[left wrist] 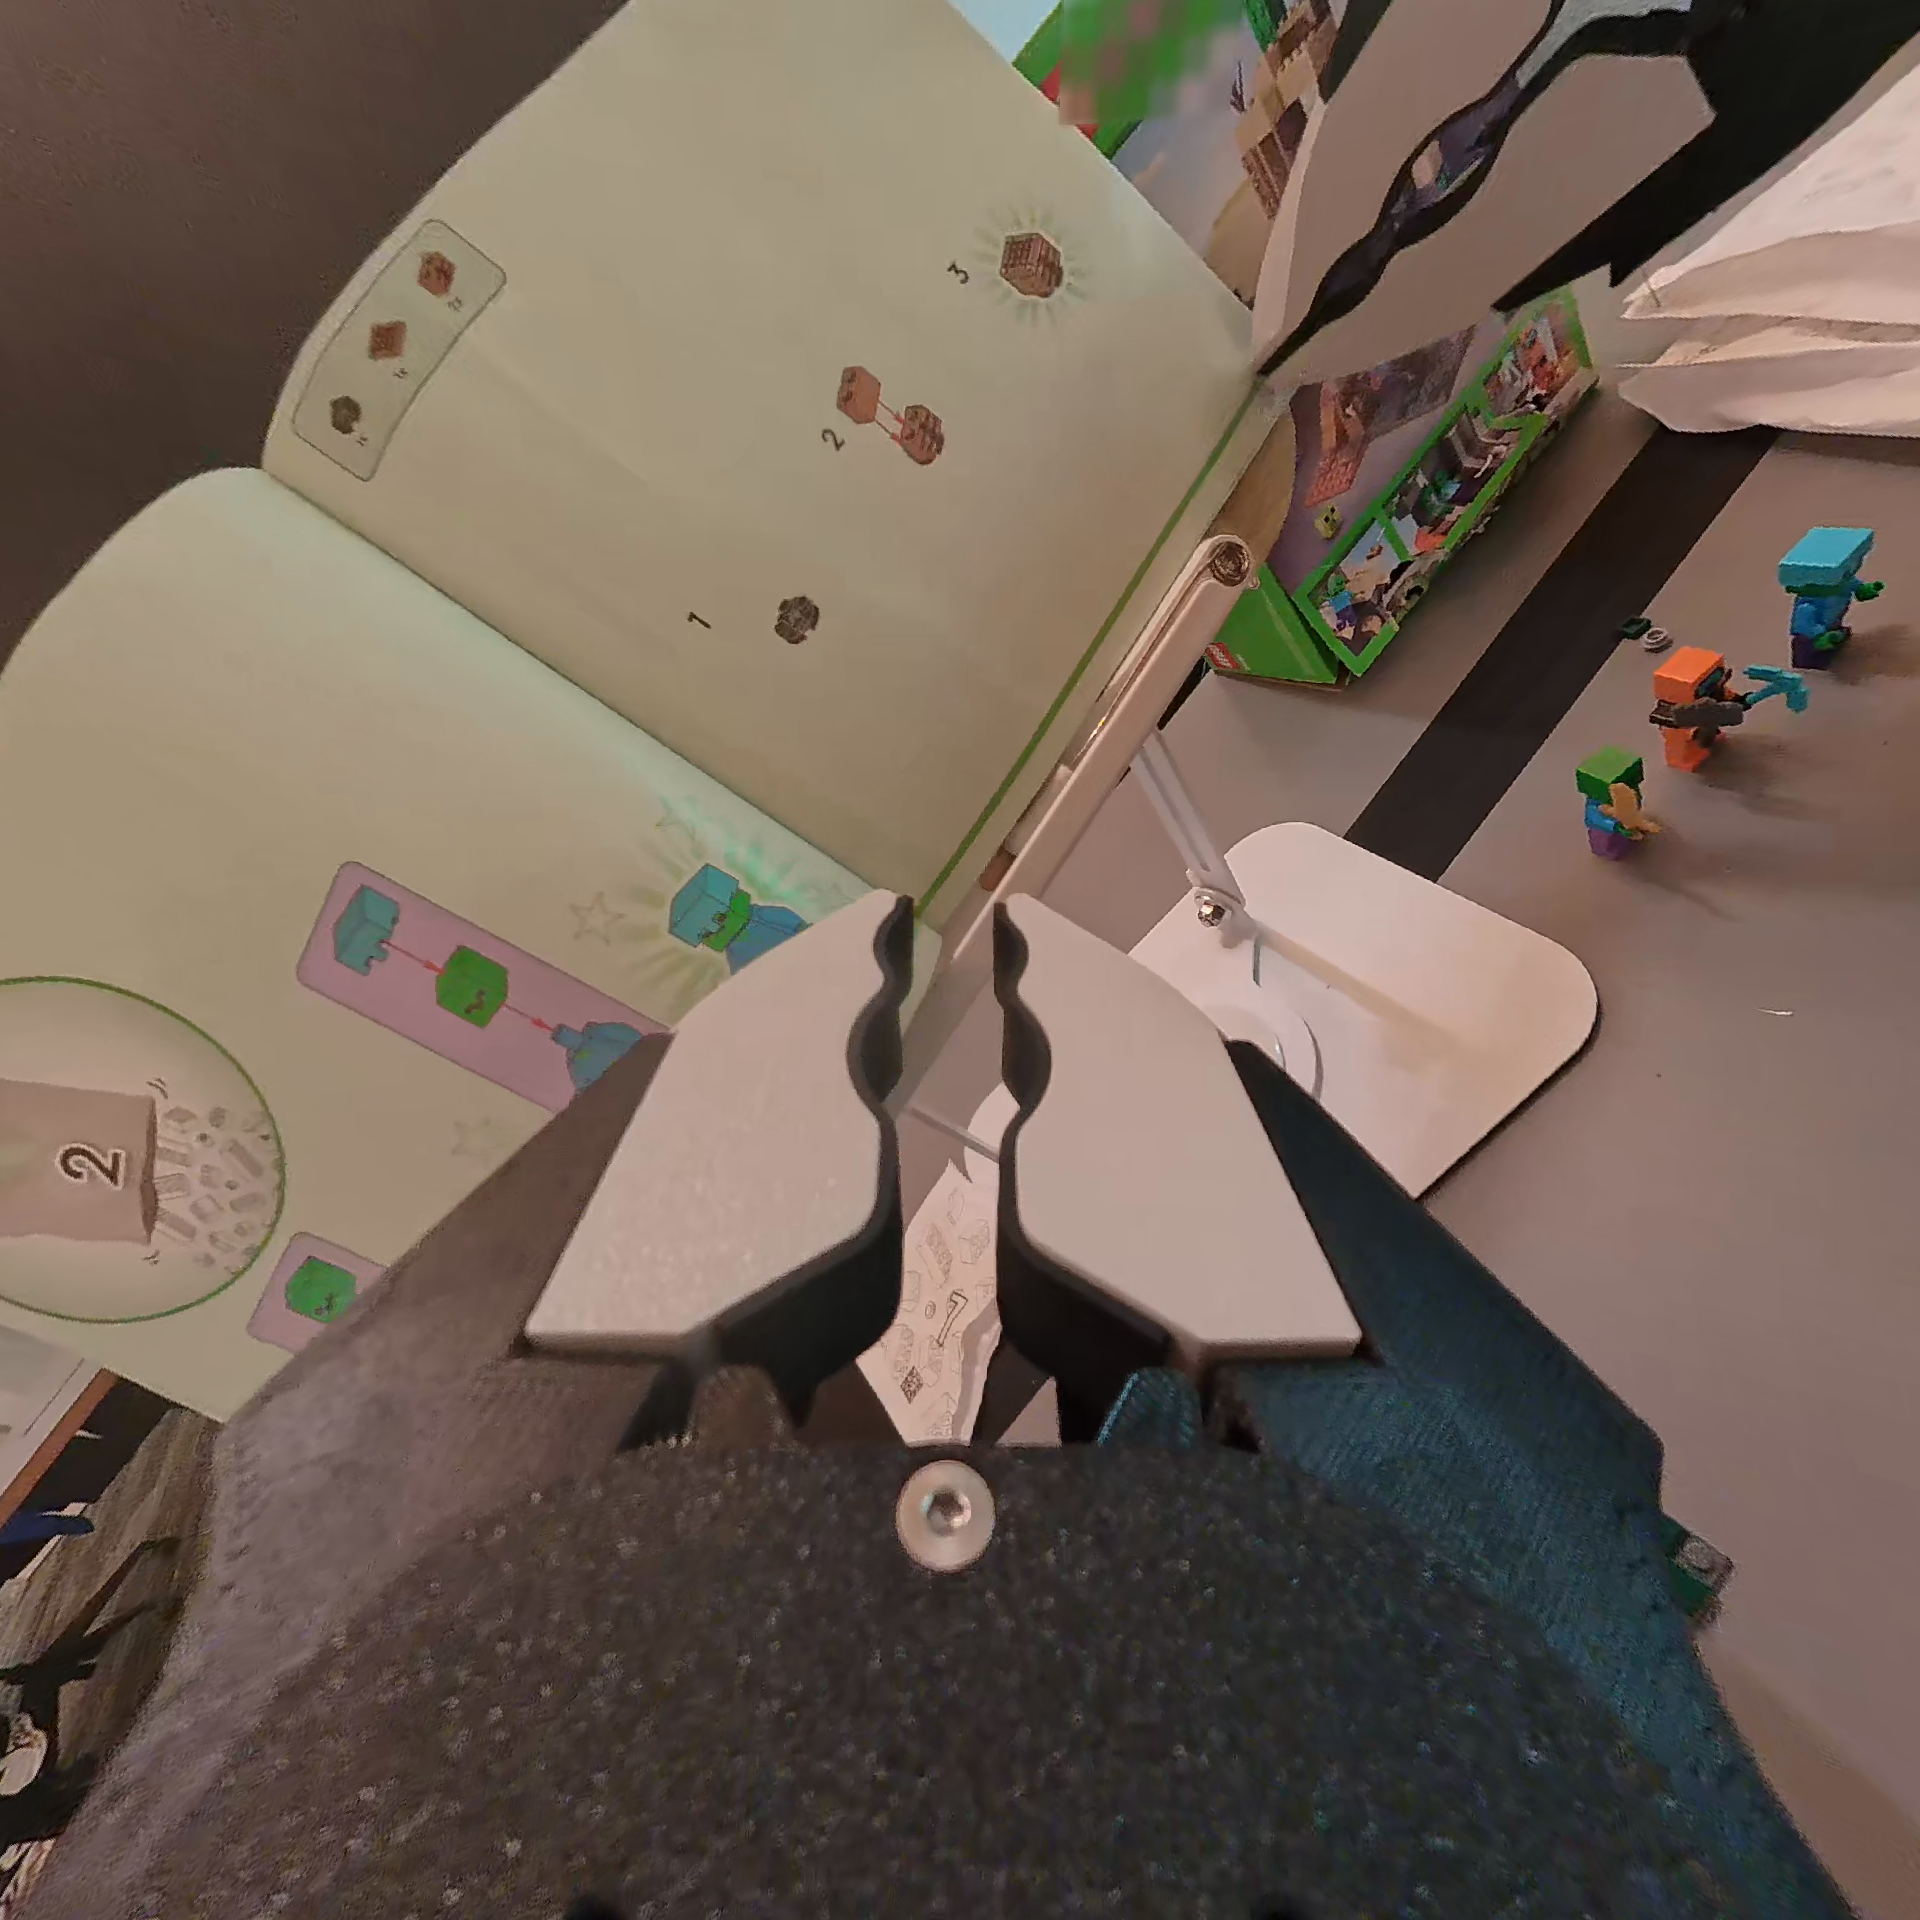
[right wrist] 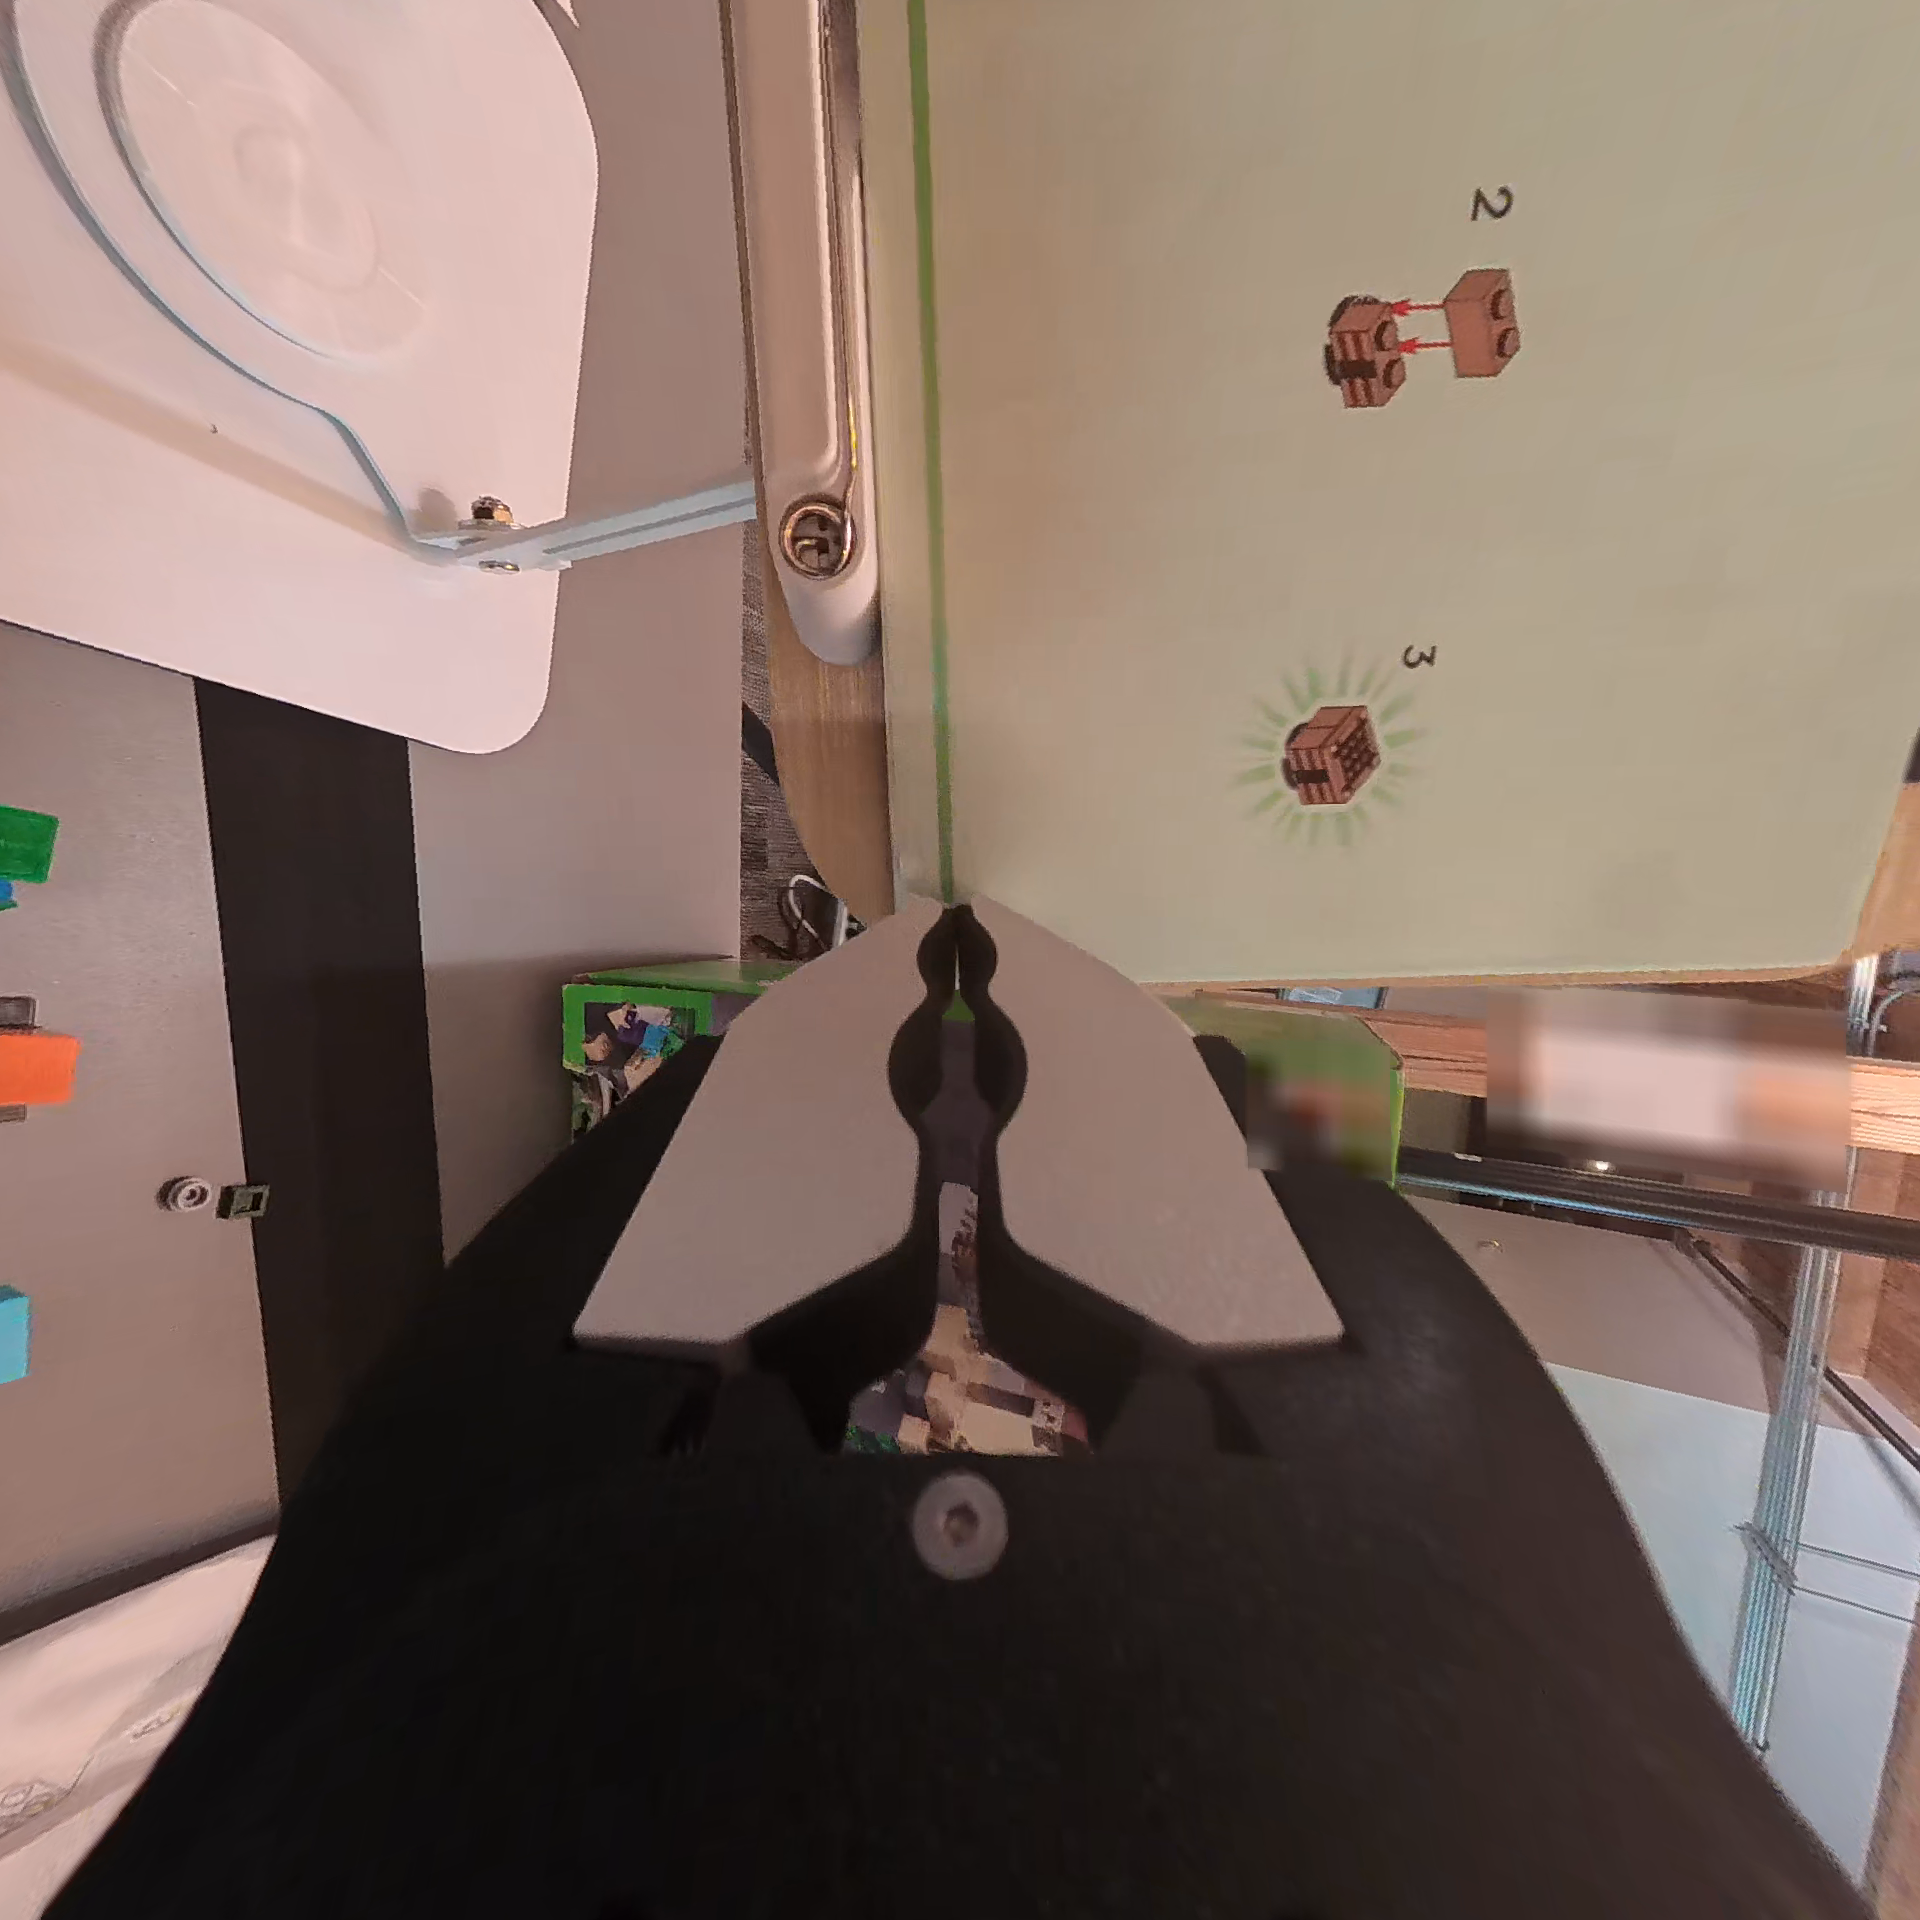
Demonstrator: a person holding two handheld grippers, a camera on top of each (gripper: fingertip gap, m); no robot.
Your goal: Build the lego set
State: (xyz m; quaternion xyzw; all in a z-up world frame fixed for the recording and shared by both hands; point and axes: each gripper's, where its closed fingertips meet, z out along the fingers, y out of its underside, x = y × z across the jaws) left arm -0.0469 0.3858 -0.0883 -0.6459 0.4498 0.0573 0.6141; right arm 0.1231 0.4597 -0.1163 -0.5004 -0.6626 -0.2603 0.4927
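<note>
The right gripper has its tips pressed together on the corner of the pale green paper instruction booklet, right at the green-striped page edge. The left gripper hangs with its fingers spread a little and nothing between them, just in front of the booklet's lower edge. The booklet lies open on a white metal book stand on the grey table.

The step in hand looks like page handling, so the pinch should stay on the single sheet near its corner. The page should be led across in a slow arc to avoid creasing it or pulling the booklet off the stand. The free left gripper could steady the opposite page.

Three built minifigures stand at the far right of the table: a turquoise-headed one, an orange-headed one with a turquoise pickaxe and a small green-headed one. Two tiny loose parts lie near them. One green cardboard set box sits behind the stand, and one white paper bag lies far right.
</note>
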